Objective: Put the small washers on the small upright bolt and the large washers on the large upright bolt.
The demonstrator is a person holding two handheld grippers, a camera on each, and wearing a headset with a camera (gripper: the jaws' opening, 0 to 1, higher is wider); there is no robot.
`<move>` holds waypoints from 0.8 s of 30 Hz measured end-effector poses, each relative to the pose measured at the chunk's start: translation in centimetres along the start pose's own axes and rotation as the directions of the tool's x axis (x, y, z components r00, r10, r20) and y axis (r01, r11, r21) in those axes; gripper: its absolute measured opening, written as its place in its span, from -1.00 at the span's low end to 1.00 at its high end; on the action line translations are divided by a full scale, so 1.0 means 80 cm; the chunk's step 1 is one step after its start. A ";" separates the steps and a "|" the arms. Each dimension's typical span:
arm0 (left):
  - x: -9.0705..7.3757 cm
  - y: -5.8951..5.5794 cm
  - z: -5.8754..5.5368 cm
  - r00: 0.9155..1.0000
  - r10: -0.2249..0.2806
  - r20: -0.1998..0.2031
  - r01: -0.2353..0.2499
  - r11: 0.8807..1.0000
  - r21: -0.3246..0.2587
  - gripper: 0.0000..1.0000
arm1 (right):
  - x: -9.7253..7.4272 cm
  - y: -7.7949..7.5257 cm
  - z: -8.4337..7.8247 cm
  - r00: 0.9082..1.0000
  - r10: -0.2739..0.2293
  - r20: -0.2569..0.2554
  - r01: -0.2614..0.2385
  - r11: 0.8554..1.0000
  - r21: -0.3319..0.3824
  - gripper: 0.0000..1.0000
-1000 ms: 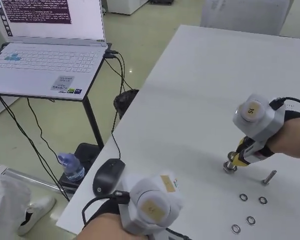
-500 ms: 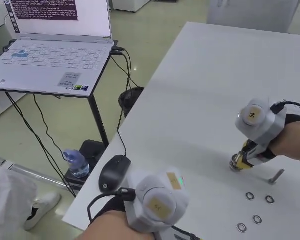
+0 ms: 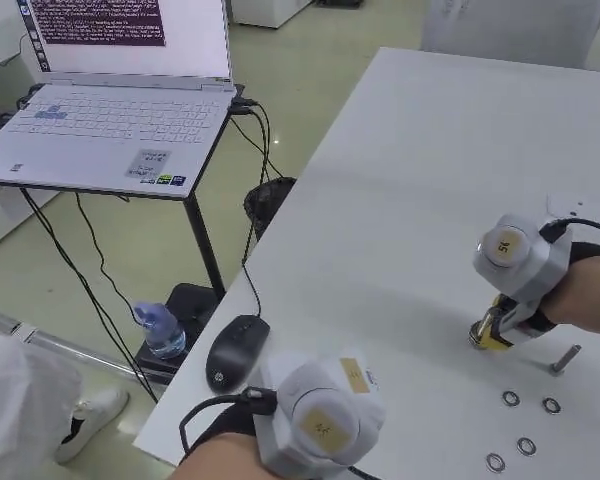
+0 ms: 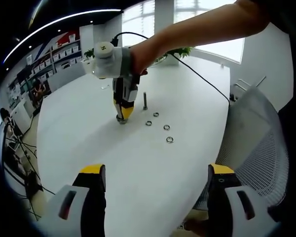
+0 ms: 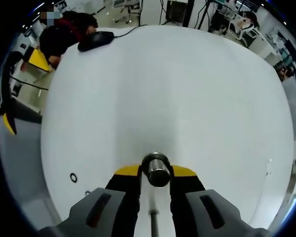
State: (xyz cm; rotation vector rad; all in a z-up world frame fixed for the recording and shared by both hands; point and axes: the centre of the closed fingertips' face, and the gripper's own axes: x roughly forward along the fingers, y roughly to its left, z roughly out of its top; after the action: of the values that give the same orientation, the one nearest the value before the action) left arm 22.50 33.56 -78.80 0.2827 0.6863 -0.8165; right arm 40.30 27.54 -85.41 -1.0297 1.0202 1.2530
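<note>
My right gripper (image 3: 488, 334) (image 5: 156, 171) points down at the white table, shut on the large bolt (image 3: 477, 336) (image 5: 156, 169) (image 4: 121, 118), which stands on the tabletop. The small bolt (image 3: 565, 358) (image 4: 145, 100) stands just to its right. Several washers (image 3: 510, 398) (image 4: 166, 127) lie loose on the table in front of the bolts; one washer (image 5: 73, 177) is seen at the lower left of the right gripper view. My left gripper (image 4: 156, 171) is open and holds nothing, well back from the bolts near the table's front edge.
A black mouse (image 3: 236, 351) (image 5: 96, 39) with its cable lies at the table's left corner. A laptop (image 3: 110, 120) sits on a stand left of the table, a water bottle (image 3: 160, 330) on the floor below. A mesh chair (image 4: 259, 143) stands beside the table.
The head camera has shifted, so the whole picture slid. The right gripper stays shut on the large bolt at the same spot beside the washers. The left gripper has hardly moved.
</note>
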 end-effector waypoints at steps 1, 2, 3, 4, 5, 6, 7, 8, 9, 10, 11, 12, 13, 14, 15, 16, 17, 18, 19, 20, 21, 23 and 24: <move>0.000 0.001 0.001 1.000 0.001 0.004 -0.001 1.000 -0.002 0.70 | 0.000 0.000 0.000 1.000 0.000 0.001 0.000 1.000 0.003 -0.56; 0.000 0.001 0.003 1.000 0.001 0.007 -0.001 1.000 -0.005 0.70 | 0.001 0.001 -0.001 1.000 0.001 0.003 -0.001 1.000 0.007 -0.56; 0.000 0.001 0.003 1.000 0.001 0.006 -0.001 1.000 -0.006 0.70 | 0.001 0.001 -0.001 1.000 0.001 0.006 -0.001 1.000 0.012 -0.56; 0.000 0.001 0.003 1.000 0.000 0.005 0.000 1.000 -0.004 0.69 | 0.001 0.000 -0.001 1.000 0.001 0.009 -0.001 1.000 0.015 -0.56; 0.000 0.001 0.002 1.000 0.000 0.003 0.000 1.000 -0.002 0.69 | 0.001 0.000 -0.002 1.000 0.002 0.010 -0.003 1.000 0.019 -0.55; 0.000 0.001 0.002 1.000 0.000 0.002 0.000 1.000 -0.003 0.69 | 0.001 0.000 -0.002 1.000 0.004 0.011 -0.004 1.000 0.022 -0.55; 0.000 0.001 0.001 1.000 0.000 0.003 0.000 1.000 -0.007 0.68 | 0.001 0.000 -0.002 1.000 0.005 0.010 -0.005 1.000 0.021 -0.55; 0.000 0.000 0.001 1.000 0.000 0.003 0.000 1.000 -0.011 0.68 | 0.001 0.000 -0.002 1.000 0.005 0.009 -0.005 1.000 0.019 -0.54; -0.001 -0.001 -0.001 1.000 -0.001 0.001 0.001 1.000 -0.014 0.67 | 0.001 0.001 -0.002 1.000 0.006 0.007 -0.006 1.000 0.017 -0.54; -0.001 -0.001 -0.001 1.000 -0.001 0.001 0.001 1.000 -0.015 0.67 | 0.001 0.001 -0.002 1.000 0.006 0.006 -0.006 1.000 0.016 -0.53; -0.001 -0.003 -0.002 1.000 -0.003 0.000 0.003 1.000 -0.018 0.67 | 0.002 0.001 -0.002 1.000 0.005 0.004 -0.005 1.000 0.013 -0.53; -0.001 -0.003 -0.002 1.000 -0.004 -0.001 0.004 1.000 -0.019 0.66 | 0.002 0.000 -0.002 1.000 0.004 0.003 -0.004 1.000 0.006 -0.53; 0.000 -0.005 -0.004 1.000 -0.008 -0.005 0.008 1.000 -0.020 0.66 | 0.002 0.001 -0.002 1.000 0.003 0.002 -0.003 1.000 0.005 -0.52; 0.000 -0.005 -0.004 1.000 -0.010 -0.006 0.010 1.000 -0.021 0.65 | 0.002 0.000 -0.003 1.000 0.004 0.002 -0.004 1.000 0.005 -0.52; 0.001 -0.006 -0.005 1.000 -0.012 -0.007 0.012 1.000 -0.020 0.65 | 0.002 0.000 -0.003 1.000 0.004 0.002 -0.004 1.000 0.021 -0.51; 0.001 -0.007 -0.004 1.000 -0.012 -0.007 0.012 1.000 -0.021 0.64 | 0.002 0.001 -0.003 1.000 0.006 0.002 -0.006 0.999 0.033 -0.48; 0.001 -0.007 -0.004 1.000 -0.013 -0.007 0.013 1.000 -0.022 0.64 | 0.003 0.002 -0.003 1.000 0.013 0.005 -0.013 1.000 0.029 -0.45; 0.001 -0.007 -0.003 1.000 -0.014 -0.006 0.014 1.000 -0.022 0.63 | 0.004 0.003 -0.004 1.000 0.016 0.004 -0.016 1.000 0.024 -0.43; 0.002 -0.008 -0.002 1.000 -0.015 -0.005 0.015 1.000 -0.022 0.63 | 0.005 0.004 -0.006 1.000 0.014 -0.005 -0.014 1.000 0.019 -0.41; 0.002 -0.009 0.000 1.000 -0.016 -0.005 0.016 1.000 -0.017 0.63 | 0.006 0.004 -0.009 1.000 0.009 -0.011 -0.009 1.000 0.005 -0.39; 0.002 -0.011 0.001 1.000 -0.019 -0.003 0.019 1.000 -0.013 0.63 | 0.005 0.004 -0.009 1.000 0.006 -0.007 -0.006 1.000 -0.001 -0.37; 0.003 -0.012 0.002 1.000 -0.020 -0.002 0.020 1.000 -0.017 0.63 | 0.002 0.003 -0.008 1.000 0.004 0.006 -0.004 1.000 0.003 -0.36; 0.003 -0.012 0.003 1.000 -0.022 0.000 0.022 1.000 -0.019 0.63 | -0.001 0.001 -0.008 1.000 0.001 0.017 -0.002 1.000 0.008 -0.36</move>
State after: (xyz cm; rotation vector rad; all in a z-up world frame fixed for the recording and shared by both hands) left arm 21.99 32.63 -78.75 0.2586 0.6977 -0.8307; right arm 40.17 26.94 -85.50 -1.0108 1.0123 1.2561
